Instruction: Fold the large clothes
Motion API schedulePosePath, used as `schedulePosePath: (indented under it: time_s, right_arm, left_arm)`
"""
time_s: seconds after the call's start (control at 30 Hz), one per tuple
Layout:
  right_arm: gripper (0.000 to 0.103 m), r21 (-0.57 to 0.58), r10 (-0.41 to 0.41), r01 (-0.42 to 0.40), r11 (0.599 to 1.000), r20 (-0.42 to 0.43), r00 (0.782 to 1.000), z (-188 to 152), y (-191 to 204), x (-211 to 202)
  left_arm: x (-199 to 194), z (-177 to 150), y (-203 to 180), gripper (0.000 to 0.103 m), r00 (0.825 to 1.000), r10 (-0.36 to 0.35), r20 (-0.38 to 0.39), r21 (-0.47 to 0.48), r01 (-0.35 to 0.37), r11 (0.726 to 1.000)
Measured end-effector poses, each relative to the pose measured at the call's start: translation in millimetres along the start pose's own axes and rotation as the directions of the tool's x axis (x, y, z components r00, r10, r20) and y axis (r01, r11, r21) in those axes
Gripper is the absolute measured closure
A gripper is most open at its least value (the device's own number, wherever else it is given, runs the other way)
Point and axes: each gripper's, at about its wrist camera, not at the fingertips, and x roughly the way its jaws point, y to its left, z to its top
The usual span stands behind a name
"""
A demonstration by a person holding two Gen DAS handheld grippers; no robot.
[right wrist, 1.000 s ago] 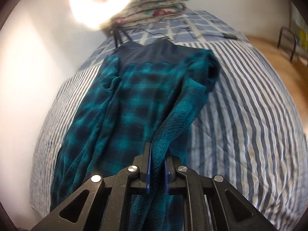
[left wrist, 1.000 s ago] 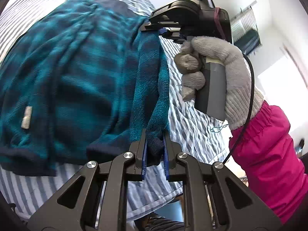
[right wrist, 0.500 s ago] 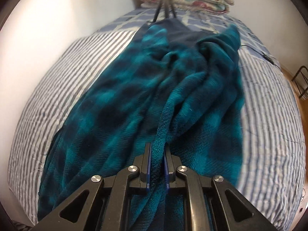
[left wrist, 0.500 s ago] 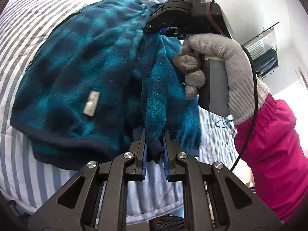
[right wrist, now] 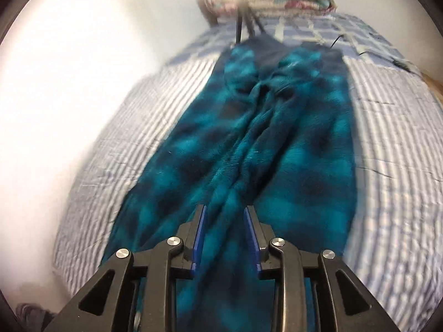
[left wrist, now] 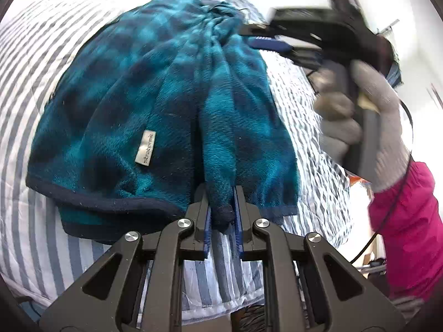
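A teal and navy plaid fleece garment (left wrist: 144, 105) lies folded lengthwise on the striped bed (left wrist: 25, 72). It fills the middle of the right wrist view (right wrist: 265, 149). My left gripper (left wrist: 222, 193) is shut on a bunched fold at the garment's navy hem. My right gripper (right wrist: 224, 215) has its jaws parted, with a ridge of the fleece lying loose between them. In the left wrist view the right gripper (left wrist: 265, 38) is blurred at the garment's far end, held by a gloved hand (left wrist: 360, 116).
A grey label (left wrist: 145, 150) shows on the fleece. Folded bedding (right wrist: 279, 0) and a black tripod (right wrist: 246, 13) stand at the head of the bed. A white wall (right wrist: 69, 83) runs along the bed's left side. The person's pink sleeve (left wrist: 409, 227) is at right.
The lifted fleece edge has been carried over and laid across the garment. My right gripper's jaws have opened and let go of the fleece. My left gripper still holds the hem.
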Motion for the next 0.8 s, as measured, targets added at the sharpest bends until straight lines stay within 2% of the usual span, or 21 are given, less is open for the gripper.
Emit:
schedulePosePath:
  time_s: [0.17,0.23,0.3,0.37,0.43,0.47,0.53,0.57,0.6,0.63,0.67,0.8]
  right_arm:
    - [0.075,0.030,-0.029,0.028,0.999,0.038,0.999,-16.4,-20.2,-62.6]
    - [0.072,0.040,-0.037,0.034,0.999,0.061,0.997,-21.9,-24.3,-87.2]
    - [0.069,0.058,-0.028,0.023,0.998,0.085,0.996,-27.7,-28.3,-104.4]
    - [0.063,0.067,-0.017,0.010,0.998,0.107,0.994,-38.9,-26.4,-116.7]
    - [0.063,0.062,-0.020,0.013,0.998,0.107,0.994,-58.3,-21.0,-124.7]
    - [0.063,0.055,-0.027,0.022,0.998,0.098,0.995,-68.0,-17.2,-124.5]
    - [0.063,0.034,-0.042,0.040,0.999,0.082,0.996,-89.5,-10.1,-120.7]
    - [0.057,0.030,-0.046,0.044,0.999,0.076,0.996,-99.4,-8.4,-116.6]
    - [0.047,0.035,-0.047,0.045,0.998,0.064,0.997,-111.2,-8.1,-111.5]
    - [0.043,0.044,-0.043,0.041,0.998,0.055,0.998,-122.8,-8.7,-107.2]
    - [0.040,0.054,-0.046,0.043,0.998,0.048,0.998,-130.6,-10.0,-101.1]
    - [0.038,0.096,-0.035,0.036,0.995,-0.008,0.999,-160.9,-20.1,-78.8]
  left_arm:
    - [-18.7,-3.5,-11.3,0.081,1.000,-0.004,-0.016,0.095,0.005,0.995]
    - [-33.6,-6.5,-13.1,0.067,1.000,-0.008,-0.015,0.140,0.010,0.990]
    - [-50.1,-6.6,-9.5,0.058,1.000,-0.008,-0.008,0.150,0.009,0.989]
    - [-63.5,1.0,-1.7,0.058,1.000,0.009,0.009,0.146,-0.010,0.989]
    - [-71.4,12.8,6.0,0.058,0.999,0.034,0.025,0.144,-0.037,0.989]
    - [-75.1,20.9,12.8,0.058,0.997,0.071,0.038,0.137,-0.076,0.988]
    - [-78.0,34.0,27.2,0.057,0.994,0.098,0.043,0.106,-0.102,0.989]
    - [-77.3,42.1,37.3,0.055,0.993,0.116,0.036,0.079,-0.118,0.990]
    - [-77.4,46.4,44.0,0.048,0.991,0.131,0.033,0.062,-0.133,0.989]
    - [-76.1,53.3,54.9,0.040,0.990,0.136,0.031,0.037,-0.137,0.990]
    - [-73.1,59.4,65.9,0.038,0.991,0.131,0.021,0.020,-0.131,0.991]
    - [-59.4,70.6,109.9,0.038,0.992,0.126,-0.014,-0.095,-0.127,0.987]
